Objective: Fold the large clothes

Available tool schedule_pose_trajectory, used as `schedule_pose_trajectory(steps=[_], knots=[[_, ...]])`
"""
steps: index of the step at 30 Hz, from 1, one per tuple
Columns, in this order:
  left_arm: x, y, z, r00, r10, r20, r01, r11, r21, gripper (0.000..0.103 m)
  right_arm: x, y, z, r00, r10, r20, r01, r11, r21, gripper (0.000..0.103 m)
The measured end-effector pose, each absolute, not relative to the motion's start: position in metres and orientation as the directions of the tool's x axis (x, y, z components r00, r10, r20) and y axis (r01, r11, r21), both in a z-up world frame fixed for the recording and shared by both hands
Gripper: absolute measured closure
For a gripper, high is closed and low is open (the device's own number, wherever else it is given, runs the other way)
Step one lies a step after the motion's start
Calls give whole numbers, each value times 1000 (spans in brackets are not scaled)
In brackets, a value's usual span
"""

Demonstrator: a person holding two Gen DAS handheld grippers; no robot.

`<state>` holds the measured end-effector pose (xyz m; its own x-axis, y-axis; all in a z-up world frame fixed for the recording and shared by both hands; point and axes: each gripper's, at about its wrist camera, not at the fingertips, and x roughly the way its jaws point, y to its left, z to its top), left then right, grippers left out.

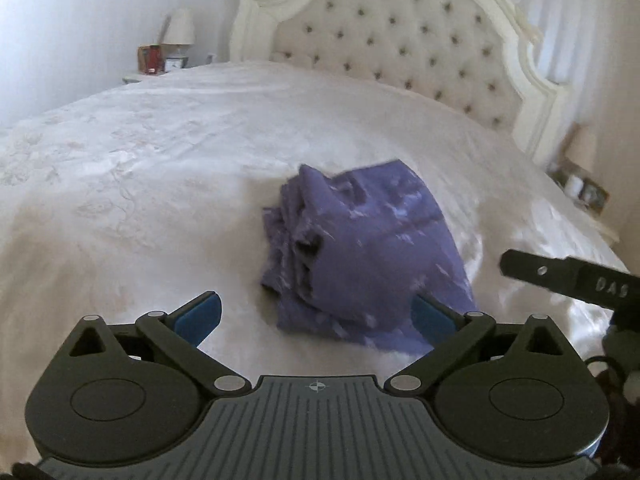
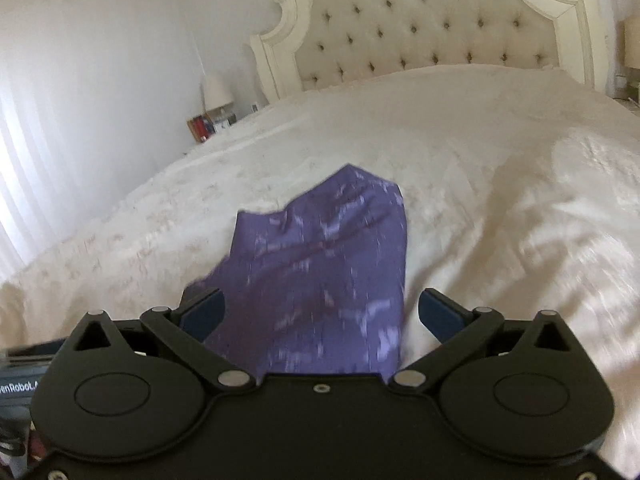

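A purple garment (image 1: 360,256) lies in a compact, layered bundle near the middle of a wide bed (image 1: 140,184) covered in a cream quilt, below a tufted headboard (image 1: 400,44). Both hand-held tools hang above it with nothing in their grasp. The left gripper (image 1: 316,316) has its blue-padded jaws spread wide, the bundle showing between and beyond them but not pinched. The right gripper (image 2: 320,312) is likewise wide apart over the near edge of the cloth, its pads clear of the fabric; part of it juts into the left camera's view at the right edge.

Stacked edges along the bundle's left side suggest several folds are already made, so the fold looks close to finished, with the garment let go. The upper layers sit rumpled and one corner pokes up toward the headboard. The next move likely calls for either pressing and squaring the stack, or taking both near corners for one last fold. Motion blur hides how neatly the layers line up.

A lamp (image 1: 180,28) stands on the far bedside table.
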<state>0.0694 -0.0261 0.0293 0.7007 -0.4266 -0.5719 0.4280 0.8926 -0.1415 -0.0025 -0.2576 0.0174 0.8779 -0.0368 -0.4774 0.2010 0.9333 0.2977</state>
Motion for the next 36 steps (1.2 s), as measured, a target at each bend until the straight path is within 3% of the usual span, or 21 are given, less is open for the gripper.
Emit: schedule_pose_trajectory(steps=[7,12,19,36], knots=[[47,-34,33,700,-396,-595,427,899,-95,1,-40,-243,23,868,-139,-476,266,941,210,1],[34,-43,38,731,-330,-597,386,922,-37,1,-46,-234,19,775,-305,-554,412,908,77,1],[16,-55,38,771,-259,-581,371,925,81,1,-47,-235,10,787,-205,-582,352,924,150,1],[19,-47,33,723,-296,-625,374,927,-6,1,-54,-242,6,780,-197,-594,377,906,194,1]])
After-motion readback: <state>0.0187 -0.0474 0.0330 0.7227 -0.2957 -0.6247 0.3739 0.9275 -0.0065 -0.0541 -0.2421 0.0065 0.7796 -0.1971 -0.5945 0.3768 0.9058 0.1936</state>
